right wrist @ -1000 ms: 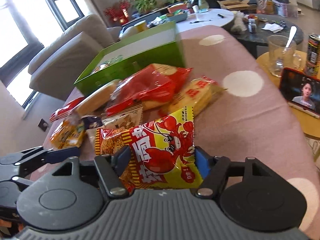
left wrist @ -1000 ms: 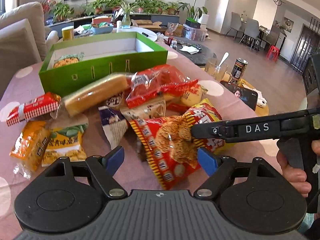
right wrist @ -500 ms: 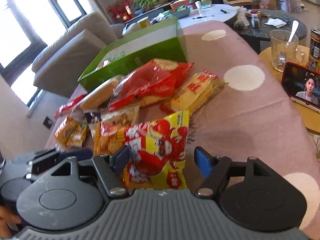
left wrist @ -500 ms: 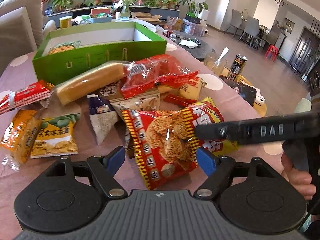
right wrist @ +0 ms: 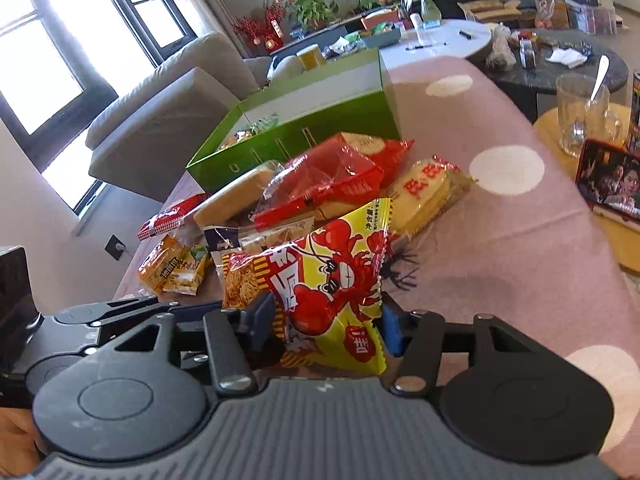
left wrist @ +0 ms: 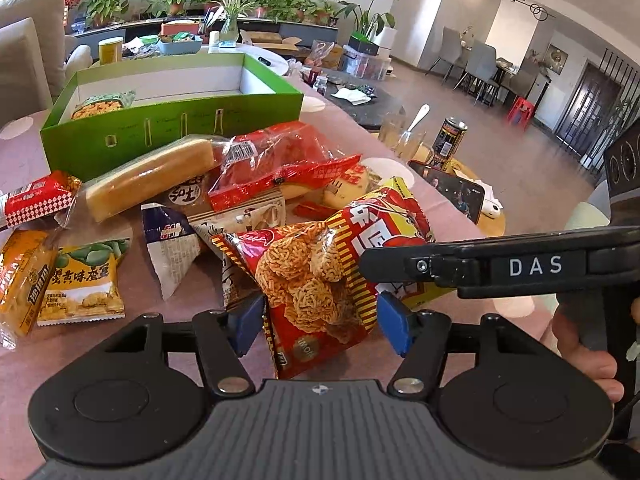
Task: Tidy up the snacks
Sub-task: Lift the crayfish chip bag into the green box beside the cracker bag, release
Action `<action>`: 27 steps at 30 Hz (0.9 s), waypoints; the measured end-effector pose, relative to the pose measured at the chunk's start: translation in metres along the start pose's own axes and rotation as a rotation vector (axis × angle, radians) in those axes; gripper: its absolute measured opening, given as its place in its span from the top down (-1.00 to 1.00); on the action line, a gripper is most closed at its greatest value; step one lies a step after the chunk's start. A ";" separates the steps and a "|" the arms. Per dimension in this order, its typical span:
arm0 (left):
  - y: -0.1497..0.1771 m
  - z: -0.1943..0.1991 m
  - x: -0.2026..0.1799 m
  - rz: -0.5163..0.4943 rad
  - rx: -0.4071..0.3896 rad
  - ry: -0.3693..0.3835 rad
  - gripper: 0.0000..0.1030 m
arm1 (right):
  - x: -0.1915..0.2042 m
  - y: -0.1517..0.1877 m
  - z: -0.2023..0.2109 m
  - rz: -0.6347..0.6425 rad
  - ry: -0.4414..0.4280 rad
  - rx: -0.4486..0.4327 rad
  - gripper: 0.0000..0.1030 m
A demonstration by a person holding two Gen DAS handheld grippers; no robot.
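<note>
Both tongs, left (left wrist: 320,322) and right (right wrist: 326,326), just closed and pinching one crab-print noodle packet (left wrist: 320,280) above the tabletop (right wrist: 500,232) short of the green box (left wrist: 172,120); risk of tearing or crushed contents if pulled apart.

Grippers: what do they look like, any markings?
Both alike: left gripper and right gripper have black linkage arms on round pivot housings, a ribbed grey base and blue pads on the fingers. The right one's side reads "DAS" in white.
</note>
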State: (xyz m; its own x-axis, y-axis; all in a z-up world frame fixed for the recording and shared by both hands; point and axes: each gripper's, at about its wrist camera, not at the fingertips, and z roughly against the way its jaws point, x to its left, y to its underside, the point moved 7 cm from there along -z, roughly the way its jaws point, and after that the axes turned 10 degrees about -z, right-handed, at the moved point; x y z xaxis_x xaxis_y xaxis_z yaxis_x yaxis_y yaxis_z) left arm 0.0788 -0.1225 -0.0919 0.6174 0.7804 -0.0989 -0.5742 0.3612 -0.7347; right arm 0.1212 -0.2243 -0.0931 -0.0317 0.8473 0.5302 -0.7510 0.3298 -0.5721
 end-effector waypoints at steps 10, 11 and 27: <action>0.005 -0.003 0.006 0.000 0.017 -0.024 -0.29 | -0.008 0.001 -0.010 -0.018 0.017 0.029 -0.10; 0.007 -0.004 0.007 -0.003 0.026 -0.036 -0.35 | -0.010 0.003 -0.012 -0.015 0.032 0.036 -0.10; -0.003 -0.007 0.000 -0.014 -0.004 -0.020 -0.11 | -0.008 0.002 -0.007 0.052 0.014 0.003 -0.06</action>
State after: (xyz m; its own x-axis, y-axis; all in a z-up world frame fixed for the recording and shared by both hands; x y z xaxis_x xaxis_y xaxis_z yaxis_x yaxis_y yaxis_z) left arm 0.0846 -0.1276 -0.0945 0.6148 0.7851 -0.0752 -0.5632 0.3703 -0.7387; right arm 0.1242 -0.2274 -0.1032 -0.0620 0.8690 0.4909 -0.7508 0.2835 -0.5966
